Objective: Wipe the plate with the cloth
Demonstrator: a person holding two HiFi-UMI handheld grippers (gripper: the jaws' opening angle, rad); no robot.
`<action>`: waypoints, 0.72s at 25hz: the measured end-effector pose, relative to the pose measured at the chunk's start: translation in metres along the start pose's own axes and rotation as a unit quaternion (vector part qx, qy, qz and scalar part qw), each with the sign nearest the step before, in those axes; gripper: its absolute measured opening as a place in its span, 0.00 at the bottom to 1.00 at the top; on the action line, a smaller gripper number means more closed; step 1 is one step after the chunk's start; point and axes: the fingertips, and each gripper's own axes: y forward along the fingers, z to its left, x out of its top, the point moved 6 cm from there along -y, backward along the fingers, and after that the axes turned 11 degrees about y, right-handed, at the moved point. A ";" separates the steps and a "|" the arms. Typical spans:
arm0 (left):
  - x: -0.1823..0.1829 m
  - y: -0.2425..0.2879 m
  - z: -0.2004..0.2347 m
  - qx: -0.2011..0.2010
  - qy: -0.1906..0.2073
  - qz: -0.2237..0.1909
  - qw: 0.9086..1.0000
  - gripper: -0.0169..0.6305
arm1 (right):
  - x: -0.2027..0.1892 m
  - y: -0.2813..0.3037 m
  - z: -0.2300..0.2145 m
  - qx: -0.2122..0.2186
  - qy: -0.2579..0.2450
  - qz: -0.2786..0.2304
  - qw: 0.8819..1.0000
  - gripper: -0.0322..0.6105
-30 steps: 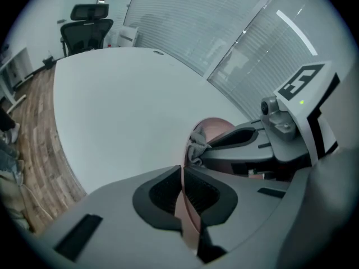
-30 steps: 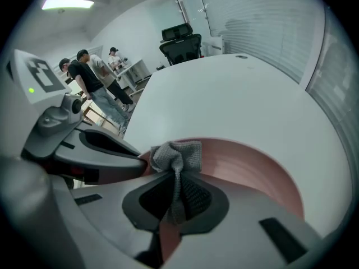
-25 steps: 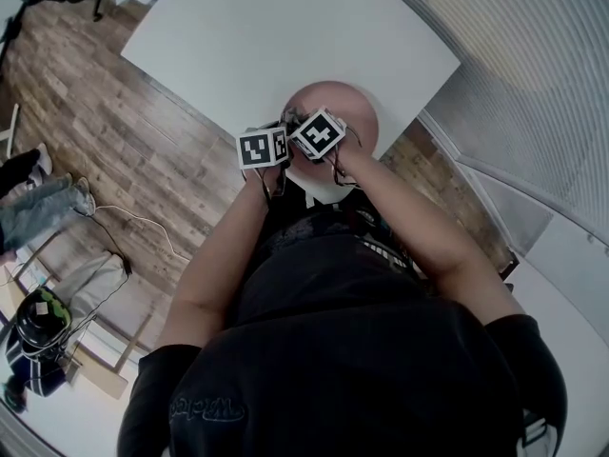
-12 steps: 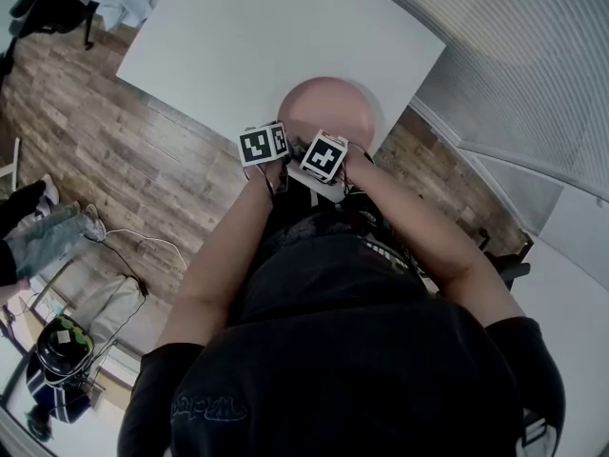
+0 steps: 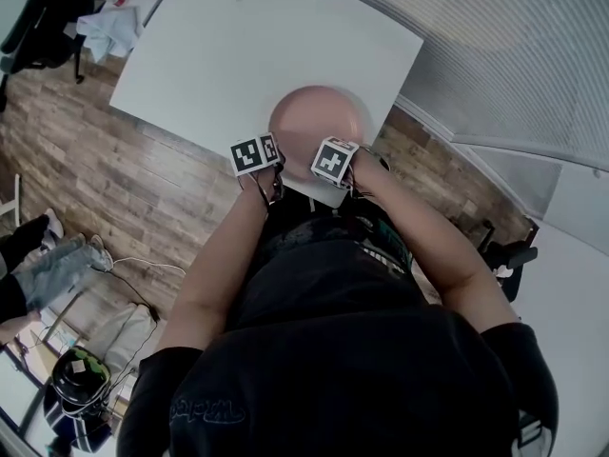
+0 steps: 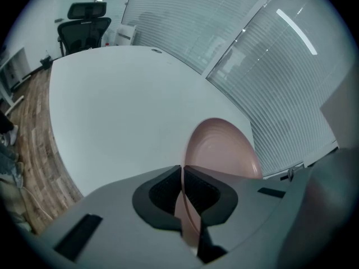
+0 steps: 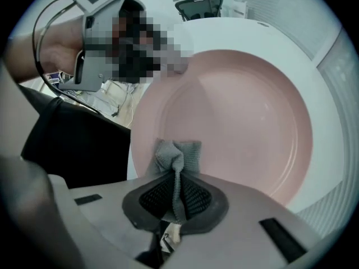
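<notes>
plate (image 5: 319, 114): pink, at near edge of white counter (image 5: 238, 46) | left hand-held gripper (image 6: 183, 194): jaws closed on the plate's near-left rim | right hand-held gripper (image 7: 178, 198): jaws clamped on grey cloth (image 7: 178, 153) | cloth: bunched tip over the plate's near side, contact unclear

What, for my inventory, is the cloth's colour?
The cloth is grey, best seen in the right gripper view.
</notes>
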 end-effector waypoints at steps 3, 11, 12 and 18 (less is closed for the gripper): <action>0.001 0.002 -0.001 0.001 0.007 0.002 1.000 0.07 | -0.013 -0.007 -0.023 -0.031 0.014 0.011 0.999 0.11; 0.008 0.011 0.001 -0.006 0.020 0.013 1.000 0.07 | -0.001 -0.019 -0.084 -0.128 0.004 0.012 0.992 0.11; 0.007 0.011 0.001 -0.009 0.016 0.014 1.000 0.07 | 0.002 -0.020 -0.089 -0.137 0.001 0.009 0.990 0.11; 0.007 0.011 0.002 -0.010 0.010 0.019 1.000 0.07 | 0.031 -0.031 -0.120 -0.194 -0.013 -0.018 0.981 0.11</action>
